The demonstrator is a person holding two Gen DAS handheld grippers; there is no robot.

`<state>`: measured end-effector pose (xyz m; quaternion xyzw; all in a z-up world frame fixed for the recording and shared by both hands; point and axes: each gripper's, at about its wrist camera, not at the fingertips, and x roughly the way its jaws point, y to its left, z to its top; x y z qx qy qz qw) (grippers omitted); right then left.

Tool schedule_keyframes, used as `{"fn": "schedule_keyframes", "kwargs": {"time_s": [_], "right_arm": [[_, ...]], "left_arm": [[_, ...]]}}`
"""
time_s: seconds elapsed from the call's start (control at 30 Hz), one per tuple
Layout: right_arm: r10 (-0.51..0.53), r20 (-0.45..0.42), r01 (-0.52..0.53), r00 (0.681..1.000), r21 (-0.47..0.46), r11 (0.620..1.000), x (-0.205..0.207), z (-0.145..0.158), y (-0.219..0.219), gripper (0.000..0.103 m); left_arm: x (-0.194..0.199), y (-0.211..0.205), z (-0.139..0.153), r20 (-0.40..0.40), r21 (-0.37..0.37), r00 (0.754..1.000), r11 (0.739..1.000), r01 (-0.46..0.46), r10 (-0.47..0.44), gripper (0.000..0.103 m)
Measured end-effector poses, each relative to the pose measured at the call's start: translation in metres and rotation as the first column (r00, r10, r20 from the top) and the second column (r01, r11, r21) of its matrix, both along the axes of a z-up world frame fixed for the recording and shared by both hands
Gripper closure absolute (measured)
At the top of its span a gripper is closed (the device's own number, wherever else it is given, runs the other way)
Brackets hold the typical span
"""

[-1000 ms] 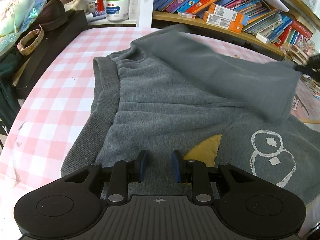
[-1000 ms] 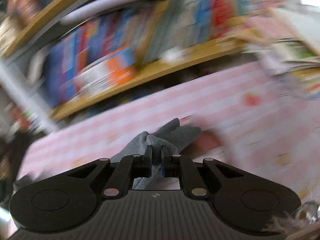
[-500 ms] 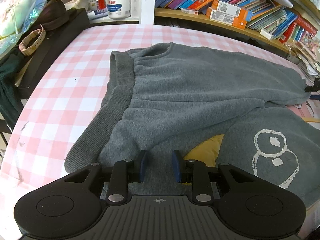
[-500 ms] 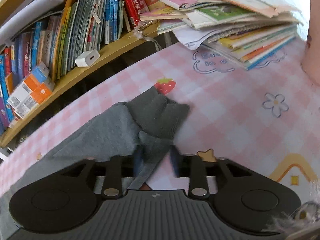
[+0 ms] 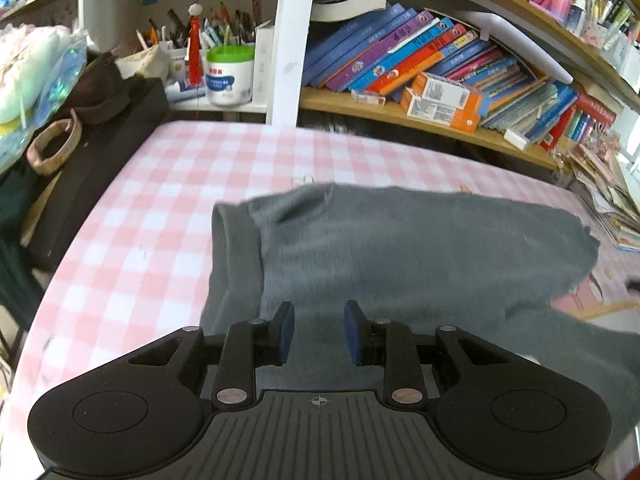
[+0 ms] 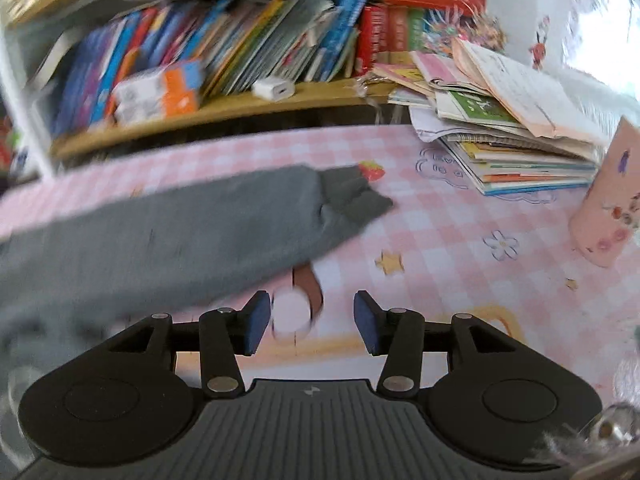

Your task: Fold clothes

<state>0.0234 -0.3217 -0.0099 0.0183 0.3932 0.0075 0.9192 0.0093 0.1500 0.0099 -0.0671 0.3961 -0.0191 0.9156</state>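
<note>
Left tongs point(image 5: 319, 332): spread a little, nothing pinched; they hang over the near part of the grey sweater point(image 5: 400, 248).
Right tongs point(image 6: 308, 322): opening, nothing between the pads; they hang over bare cloth beside the sleeve point(image 6: 192, 232).
Sweater: lies flat on the worktop point(image 5: 132, 216), its ribbed hem to the left in the left view, one sleeve laid across it toward the right.
Sleeve cuff point(image 6: 356, 196): dark ribbed end, resting on the worktop next to a printed strawberry point(image 6: 372, 171).
Worktop: pink-and-white checked cloth with printed flowers and stars.
Behind: a wooden shelf point(image 5: 420, 118) packed with leaning books.
Right edge: a stack of booklets point(image 6: 516, 152) on the worktop and a pink tube point(image 6: 604, 208) near it.
Far left: a white tub with a green lid point(image 5: 230, 76).
</note>
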Motion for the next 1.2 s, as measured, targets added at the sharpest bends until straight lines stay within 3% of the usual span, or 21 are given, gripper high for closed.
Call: {"fn": "schedule_keyframes", "kwargs": {"time_s": [0.1,0.2,0.3,0.4,0.5,0.8,1.0,1.2], "right_arm": [[-0.001,-0.010,0.001,1.000,-0.045,0.999,-0.029,-0.003,0.008,0.063],[-0.008,-0.014,0.007,1.000,-0.068,0.998,-0.053,-0.007,0.015,0.081],[-0.017,-0.065,0.013,0.998,-0.073,0.997,-0.063,-0.016,0.016,0.086],[-0.034,-0.125,0.023,0.992,-0.086,0.996,-0.066,-0.028,0.015,0.086],[-0.048,-0.160,0.033,0.986,-0.098,0.995,-0.065,-0.037,0.012,0.087],[-0.013,-0.154,0.000,0.988,-0.087,0.996,-0.047,-0.039,0.013,0.087],[0.020,-0.143,-0.035,0.989,-0.103,0.994,-0.032,-0.039,0.019,0.087],[0.027,-0.128,-0.039,0.991,-0.099,0.994,-0.026,-0.040,0.015,0.087]], "left_arm": [[0.019,0.001,-0.006,-0.010,0.005,1.000,1.000,0.017,-0.017,0.078],[0.033,0.003,-0.016,-0.035,-0.014,0.999,1.000,0.027,-0.027,0.079],[0.045,0.004,-0.029,-0.077,-0.016,0.997,0.999,0.031,-0.032,0.080],[0.057,0.007,-0.043,-0.115,-0.013,0.993,1.000,0.014,-0.016,0.088],[0.070,0.025,-0.047,-0.114,-0.045,0.991,0.996,-0.082,0.076,0.099],[0.107,0.057,-0.047,-0.105,-0.022,0.973,0.977,-0.211,0.207,0.098],[0.101,0.053,-0.041,-0.116,0.023,0.976,0.983,-0.184,0.185,0.098],[0.043,0.041,-0.025,-0.062,0.005,0.993,0.995,-0.098,0.098,0.098]]}}
